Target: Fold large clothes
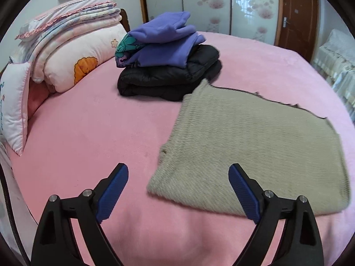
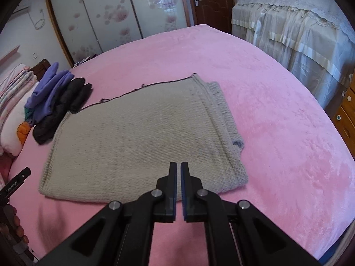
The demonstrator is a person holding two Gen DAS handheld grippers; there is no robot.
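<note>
Knitwear first: the beige sweater [image 1: 250, 146] lies flat on the pink bedspread [image 1: 88, 133], already folded into a rough rectangle, and from your right wrist view you can see a second layer of grey-beige knit [image 2: 224, 119] peeking out along its right edge. A dark seam line runs along its far edge. Your left gripper [image 1: 178, 173] hovers above the near left part of the sweater with its blue-padded fingers [image 1: 115, 188] spread wide and nothing between them; one finger is over bare bedspread, the other over the knit. Your right gripper [image 2: 178, 168] sits over the near edge of the sweater with its jaws drawn almost together, only a thin slit between the pads, and no fabric caught in them. Beyond the sweater's far left corner, just beside it, a folded black jacket [image 1: 168, 75] carries a folded purple garment [image 1: 164, 42] on top. Farther left, at the head of the bed, folded quilts [image 1: 73, 35] are piled against a white pillow [image 1: 13, 104]. Behind the bed stand sliding wardrobe doors [image 2: 106, 15] with a flower print and a brown door [image 1: 297, 20]; to the right of the bed you have furniture under a pale lace-edged cover [image 2: 297, 28].
</note>
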